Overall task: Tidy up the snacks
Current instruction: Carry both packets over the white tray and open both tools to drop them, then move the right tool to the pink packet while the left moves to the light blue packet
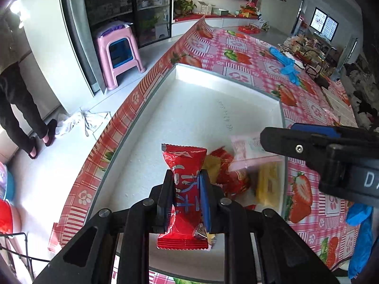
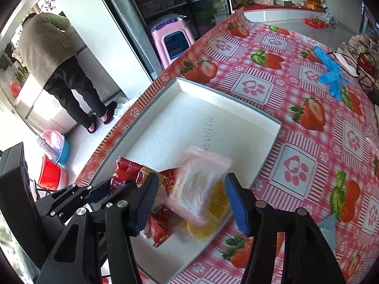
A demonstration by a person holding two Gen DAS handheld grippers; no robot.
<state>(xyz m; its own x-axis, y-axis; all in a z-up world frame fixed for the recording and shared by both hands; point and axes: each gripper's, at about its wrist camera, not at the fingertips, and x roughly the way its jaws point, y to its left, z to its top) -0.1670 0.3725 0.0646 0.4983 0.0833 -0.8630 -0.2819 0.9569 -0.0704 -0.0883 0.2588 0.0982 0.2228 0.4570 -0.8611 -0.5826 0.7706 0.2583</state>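
Note:
My left gripper (image 1: 186, 189) is shut on a red snack packet (image 1: 183, 163) and holds it over the near end of the white tray (image 1: 227, 78). In the tray lie a pink-and-clear packet (image 1: 246, 150), a yellow packet (image 1: 267, 184) and other red packets (image 1: 227, 172). My right gripper (image 2: 191, 201) is open above this pile. The pink-and-clear packet (image 2: 199, 182) is blurred between its open jaws, over the yellow packet (image 2: 213, 215) and red packets (image 2: 161, 227). The left gripper (image 2: 104, 190) with its red packet (image 2: 125, 172) shows at the left of the right wrist view.
The tray (image 2: 272, 123) sits on a strawberry-print tablecloth (image 2: 296, 94) near the table's left edge. Blue gloves (image 2: 330, 73) and clutter lie at the far right. A pink stool (image 2: 173, 40), a standing person (image 2: 59, 66) and coloured basins (image 2: 54, 163) are on the floor to the left.

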